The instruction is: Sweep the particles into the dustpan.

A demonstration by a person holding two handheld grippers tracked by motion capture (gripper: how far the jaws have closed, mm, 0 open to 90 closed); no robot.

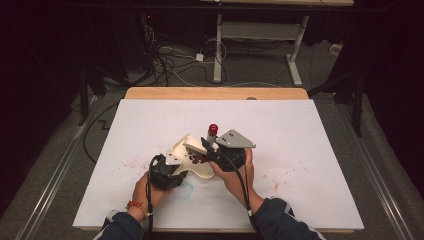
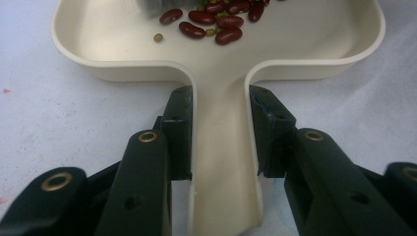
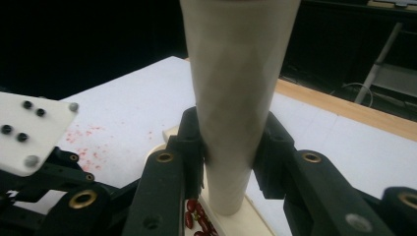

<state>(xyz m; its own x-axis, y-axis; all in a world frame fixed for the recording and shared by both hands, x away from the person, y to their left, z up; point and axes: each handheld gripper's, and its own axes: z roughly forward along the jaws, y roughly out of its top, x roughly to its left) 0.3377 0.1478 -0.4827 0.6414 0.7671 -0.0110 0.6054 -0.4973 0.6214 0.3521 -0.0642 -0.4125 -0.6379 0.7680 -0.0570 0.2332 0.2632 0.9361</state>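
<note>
Sweeping beans into a dustpan, judged mostly done. Left claw [image 2: 219, 123] is clamped on the dustpan handle [image 2: 221, 162]; the cream dustpan [image 2: 305, 54] lies just ahead of it, holding red beans [image 2: 216, 22] and a few small green ones. Right claw [image 3: 228, 152] grips the brush handle [image 3: 236, 88], brush head below it over the pan. Left: any stray beans on the white surface [image 1: 300, 135].

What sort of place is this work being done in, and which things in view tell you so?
Probably a lab or recording workspace, not a kitchen: a white-covered table on a grey floor, loose cables trailing behind it, and dark surroundings with an adjustable desk frame at the back.
</note>
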